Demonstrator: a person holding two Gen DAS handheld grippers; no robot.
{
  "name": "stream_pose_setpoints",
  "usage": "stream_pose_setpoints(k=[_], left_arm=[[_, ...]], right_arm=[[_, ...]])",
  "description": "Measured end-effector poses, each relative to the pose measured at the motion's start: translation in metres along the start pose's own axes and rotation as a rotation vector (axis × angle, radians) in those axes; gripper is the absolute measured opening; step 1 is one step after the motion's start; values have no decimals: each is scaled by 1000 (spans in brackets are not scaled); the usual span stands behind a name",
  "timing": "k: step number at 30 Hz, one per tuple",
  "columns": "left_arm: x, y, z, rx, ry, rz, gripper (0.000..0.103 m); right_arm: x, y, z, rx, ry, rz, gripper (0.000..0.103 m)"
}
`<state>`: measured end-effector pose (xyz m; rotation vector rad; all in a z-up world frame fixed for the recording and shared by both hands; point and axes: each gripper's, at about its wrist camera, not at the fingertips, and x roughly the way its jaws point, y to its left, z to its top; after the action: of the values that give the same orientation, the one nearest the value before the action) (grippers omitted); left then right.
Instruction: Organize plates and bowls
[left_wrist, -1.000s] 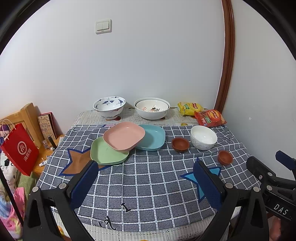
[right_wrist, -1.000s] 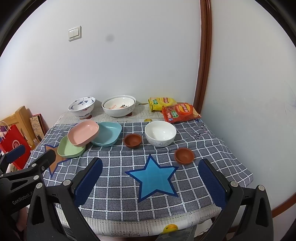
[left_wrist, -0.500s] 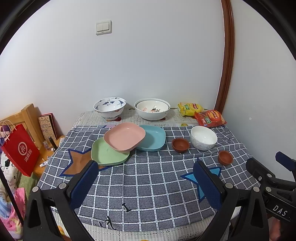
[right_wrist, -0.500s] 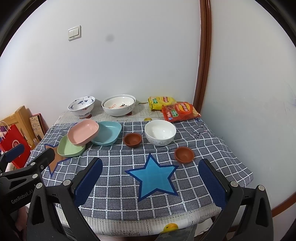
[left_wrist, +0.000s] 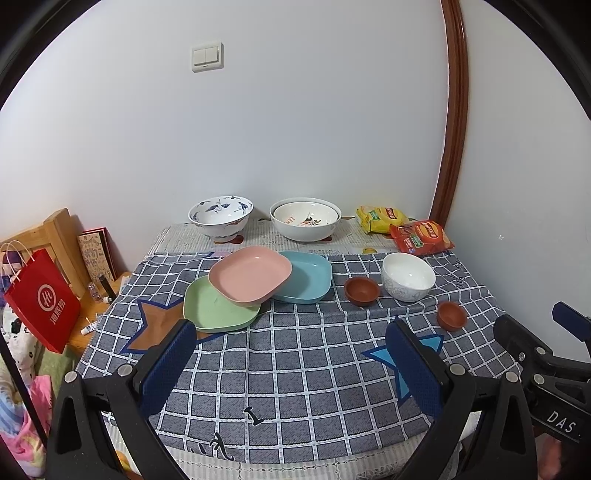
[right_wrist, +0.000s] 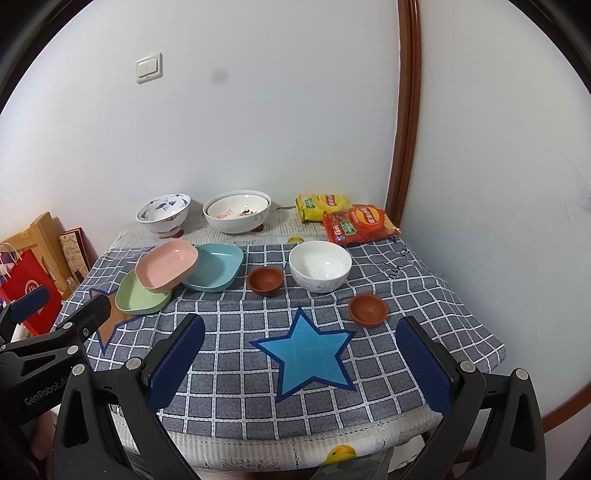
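The plates (left_wrist: 255, 280) lie overlapped on the far left of the table (left_wrist: 295, 369), ahead of the left gripper (left_wrist: 291, 365), which is nearer to them than the right gripper (right_wrist: 299, 365), and both grippers are wide open, holding nothing.

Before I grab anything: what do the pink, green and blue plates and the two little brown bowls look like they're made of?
Pink plate, green plate, blue plate: probably matte plastic or melamine, given flat pastel colour, thick rounded rims and little glare. Brown bowls: likely unglazed clay or terracotta, with a dull reddish-brown surface; brown plastic can't be ruled out.
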<state>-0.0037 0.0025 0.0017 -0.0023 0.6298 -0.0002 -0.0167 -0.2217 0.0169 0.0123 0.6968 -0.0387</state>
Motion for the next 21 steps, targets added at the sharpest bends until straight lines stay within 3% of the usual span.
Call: stream_pose_setpoints(k=[12, 21], left_arm=[[28, 0, 4, -4, 37, 4, 103], [81, 16, -2, -26, 133, 21, 100]], right_arm=[[26, -5, 2, 3, 36, -5, 102], [78, -2, 3, 2, 110, 20, 99]])
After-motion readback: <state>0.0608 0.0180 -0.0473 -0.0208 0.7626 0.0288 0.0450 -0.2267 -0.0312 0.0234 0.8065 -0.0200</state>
